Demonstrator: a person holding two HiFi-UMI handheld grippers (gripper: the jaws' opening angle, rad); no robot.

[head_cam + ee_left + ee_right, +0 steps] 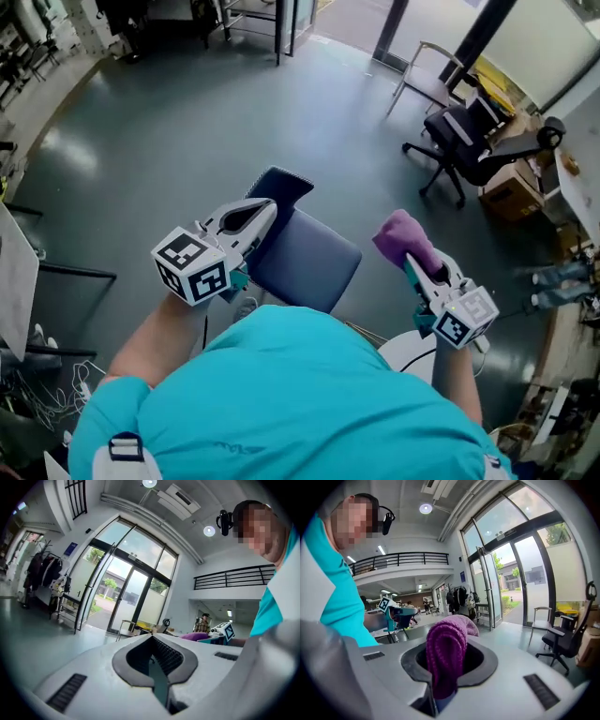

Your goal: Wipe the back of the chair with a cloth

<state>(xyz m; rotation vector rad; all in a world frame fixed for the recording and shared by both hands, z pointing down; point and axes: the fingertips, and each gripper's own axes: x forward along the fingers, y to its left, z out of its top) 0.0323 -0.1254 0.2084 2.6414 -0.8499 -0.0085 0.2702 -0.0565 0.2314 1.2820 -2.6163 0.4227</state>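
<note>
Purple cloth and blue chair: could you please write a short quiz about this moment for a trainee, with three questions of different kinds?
1. True or false: the left gripper holds the purple cloth.
2. In the head view, the blue chair shows: A) between the two grippers; B) on top of a table; C) lying on its side.
3. Fill in: the right gripper is shut on the ____.

Key: 1 false, its jaws are together with nothing between them; 2 A; 3 purple cloth.
</note>
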